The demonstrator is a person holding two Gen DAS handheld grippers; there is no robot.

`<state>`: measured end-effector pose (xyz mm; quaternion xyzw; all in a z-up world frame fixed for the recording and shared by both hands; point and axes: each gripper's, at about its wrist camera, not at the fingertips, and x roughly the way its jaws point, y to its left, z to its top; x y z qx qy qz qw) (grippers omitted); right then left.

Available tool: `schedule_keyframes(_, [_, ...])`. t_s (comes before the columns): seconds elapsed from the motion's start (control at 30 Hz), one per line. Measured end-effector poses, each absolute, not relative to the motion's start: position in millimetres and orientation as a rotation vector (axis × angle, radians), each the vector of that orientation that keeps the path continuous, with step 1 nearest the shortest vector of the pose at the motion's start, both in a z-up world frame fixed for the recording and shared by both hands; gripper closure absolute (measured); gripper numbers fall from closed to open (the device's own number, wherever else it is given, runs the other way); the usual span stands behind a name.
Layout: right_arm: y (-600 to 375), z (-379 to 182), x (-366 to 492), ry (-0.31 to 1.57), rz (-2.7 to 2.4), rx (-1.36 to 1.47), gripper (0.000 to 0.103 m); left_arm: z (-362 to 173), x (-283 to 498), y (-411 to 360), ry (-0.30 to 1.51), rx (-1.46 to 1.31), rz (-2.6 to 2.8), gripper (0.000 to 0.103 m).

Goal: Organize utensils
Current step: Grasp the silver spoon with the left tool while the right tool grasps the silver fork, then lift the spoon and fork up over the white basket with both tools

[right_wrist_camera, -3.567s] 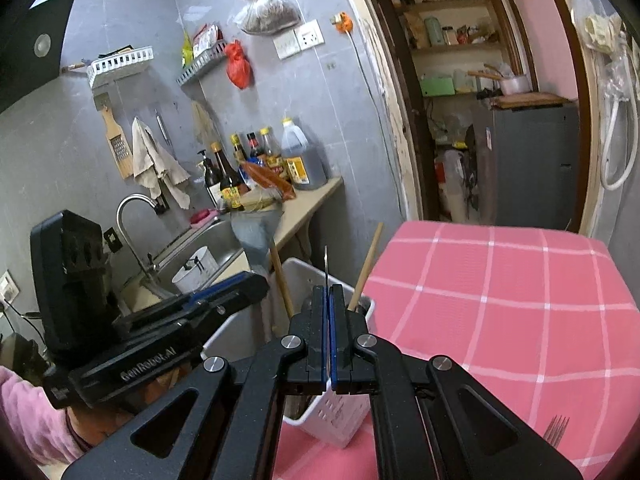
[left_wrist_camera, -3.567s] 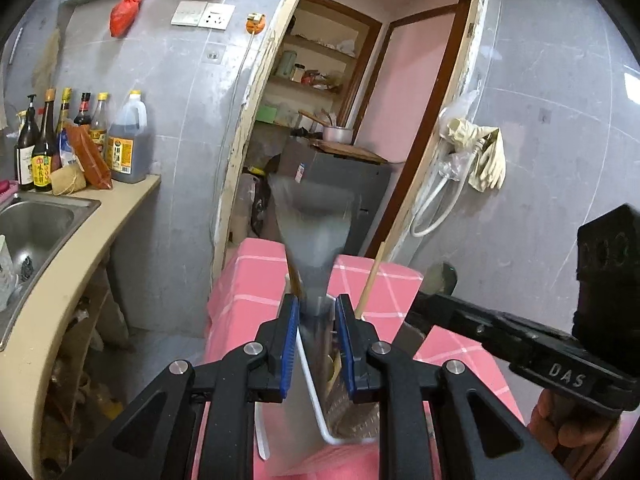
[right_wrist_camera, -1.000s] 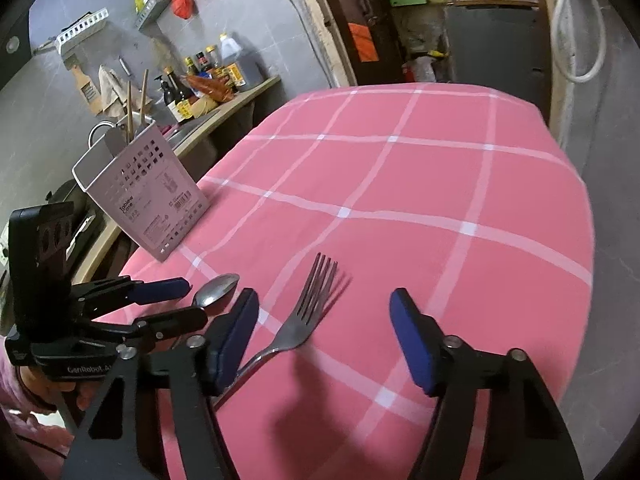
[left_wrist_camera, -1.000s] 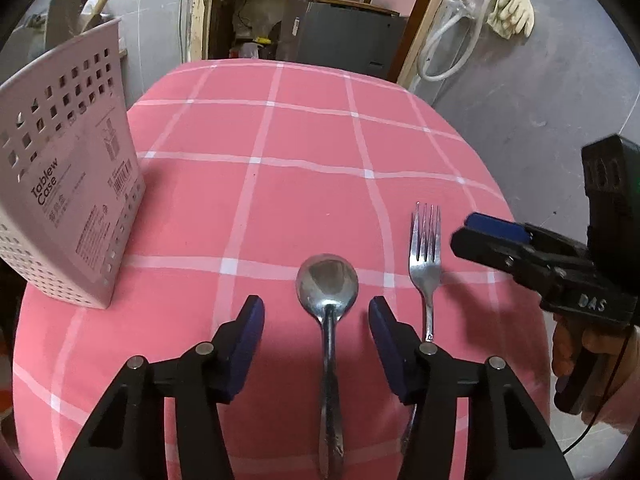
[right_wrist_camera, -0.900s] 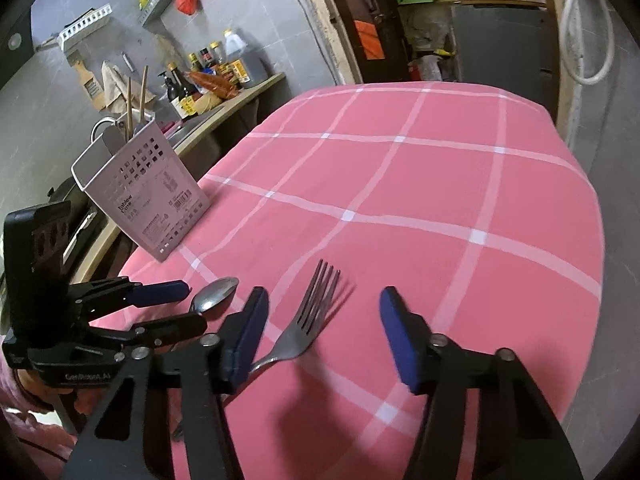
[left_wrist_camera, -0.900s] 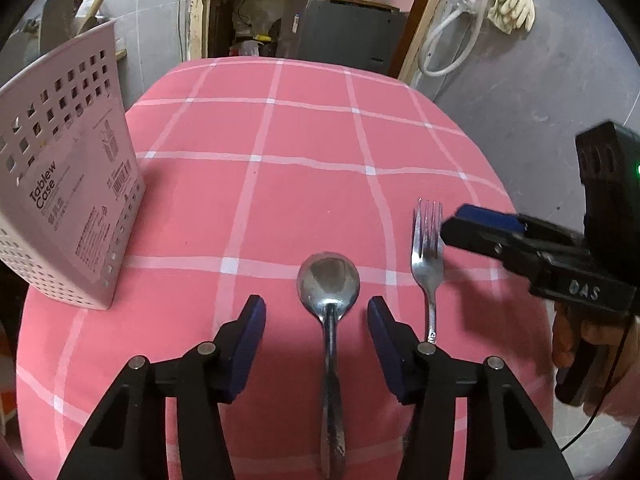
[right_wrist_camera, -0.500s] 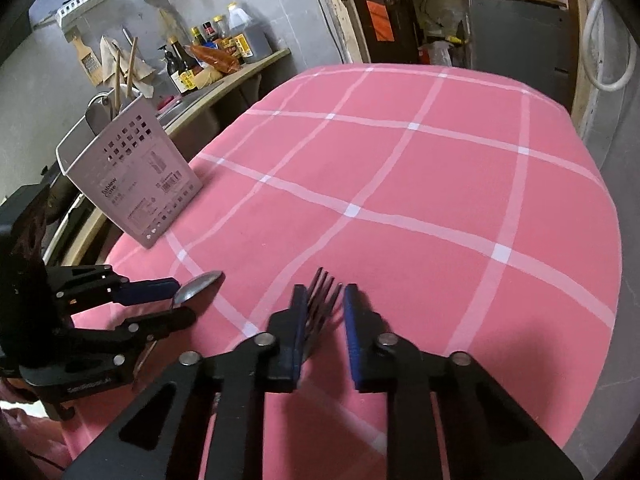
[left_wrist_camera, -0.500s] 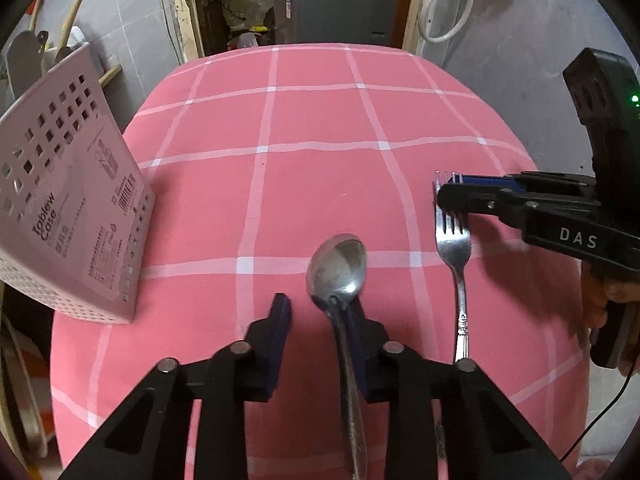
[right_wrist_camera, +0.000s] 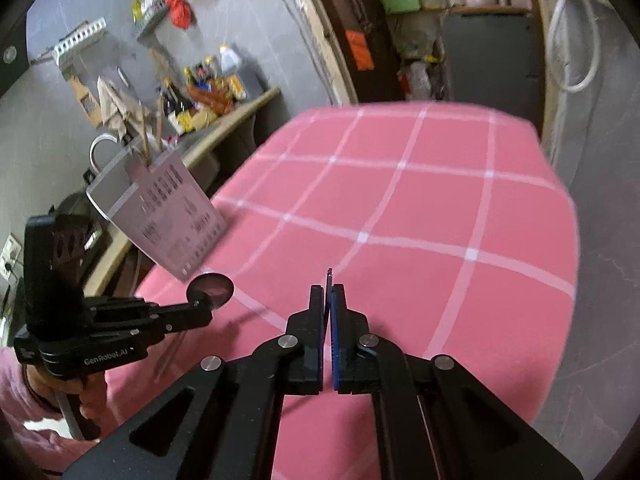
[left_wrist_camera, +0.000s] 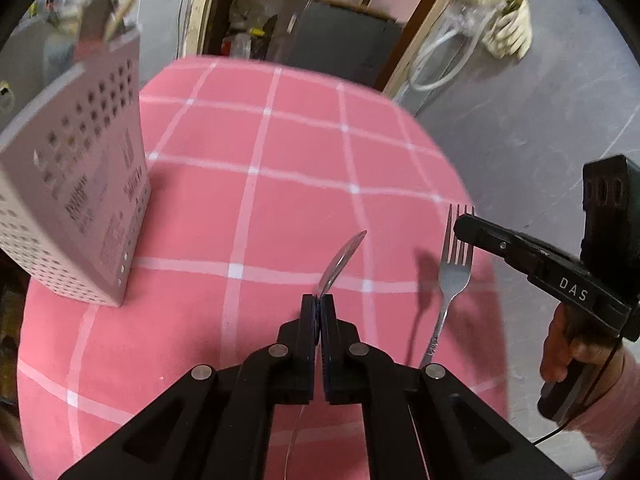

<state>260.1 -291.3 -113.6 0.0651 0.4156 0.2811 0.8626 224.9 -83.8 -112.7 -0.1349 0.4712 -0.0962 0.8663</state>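
My left gripper (left_wrist_camera: 318, 304) is shut on a metal spoon (left_wrist_camera: 342, 258), whose bowl stands on edge above the pink checked tablecloth (left_wrist_camera: 280, 208). My right gripper (right_wrist_camera: 328, 296) is shut on a fork (right_wrist_camera: 329, 276) at its tine end. In the left wrist view the fork (left_wrist_camera: 454, 272) hangs slightly above the cloth from the right gripper (left_wrist_camera: 464, 226) and casts a shadow. The white perforated utensil caddy (left_wrist_camera: 80, 200) stands at the table's left edge with chopsticks and a spatula in it. In the right wrist view the left gripper (right_wrist_camera: 200, 314) with the spoon (right_wrist_camera: 211, 288) is just in front of the caddy (right_wrist_camera: 168, 208).
A kitchen counter (right_wrist_camera: 236, 116) with several bottles and a sink tap runs behind the caddy. Beyond the table's far edge are a doorway and a dark cabinet (left_wrist_camera: 344, 48). Gloves (left_wrist_camera: 508, 32) and a hose hang on the grey wall to the right. A hand and pink sleeve (left_wrist_camera: 580, 360) hold the right gripper.
Both grippers were open around the spoon and the fork on the cloth; they have shut on them and lifted them. The spoon has turned onto its edge.
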Motion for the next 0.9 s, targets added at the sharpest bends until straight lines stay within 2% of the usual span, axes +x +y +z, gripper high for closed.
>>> schedule_keyframes(0.43, [-277.4,-6.1,225.1,0.593,0.451,0.106,0.101,-23.5,211.7,-46.4,0.688,-0.356,-0.255,0.100])
schedule_keyframes(0.9, [-190.6,89.8,220.3,0.377,0.481,0.071,0.101,54.8,228.7,48.8,0.428,-0.385,-0.246,0.100])
